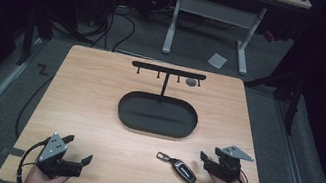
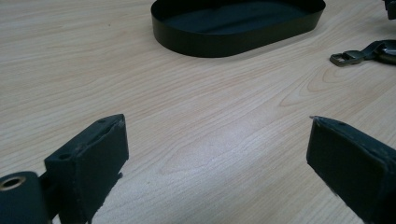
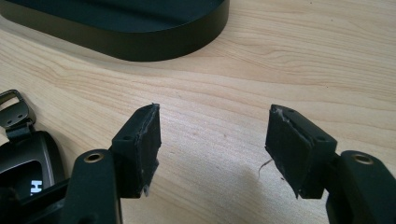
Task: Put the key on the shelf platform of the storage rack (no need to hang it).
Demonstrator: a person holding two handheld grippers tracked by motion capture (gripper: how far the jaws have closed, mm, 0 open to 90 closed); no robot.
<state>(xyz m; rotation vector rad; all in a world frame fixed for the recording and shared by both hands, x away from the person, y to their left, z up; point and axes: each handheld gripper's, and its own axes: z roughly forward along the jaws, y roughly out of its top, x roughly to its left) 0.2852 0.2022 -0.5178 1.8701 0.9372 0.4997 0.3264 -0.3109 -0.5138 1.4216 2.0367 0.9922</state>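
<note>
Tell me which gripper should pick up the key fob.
Right. The right gripper sits just beside the key fob, jaws open and empty; the left gripper rests at the table's far corner, across bare wood from it.

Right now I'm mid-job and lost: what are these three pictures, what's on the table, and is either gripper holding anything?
A person holds a two-jaw gripper in each hand. The high view looks down on the wooden table: the left gripper at bottom left, the right gripper at bottom right. The other two pictures come from cameras riding on each gripper, looking along its black jaws. On the table lie a black oval tray with a hook stand rising behind it, and a car key fob with a metal clasp, just beside the right gripper. Both grippers stand open over bare wood; neither holds anything.
</note>
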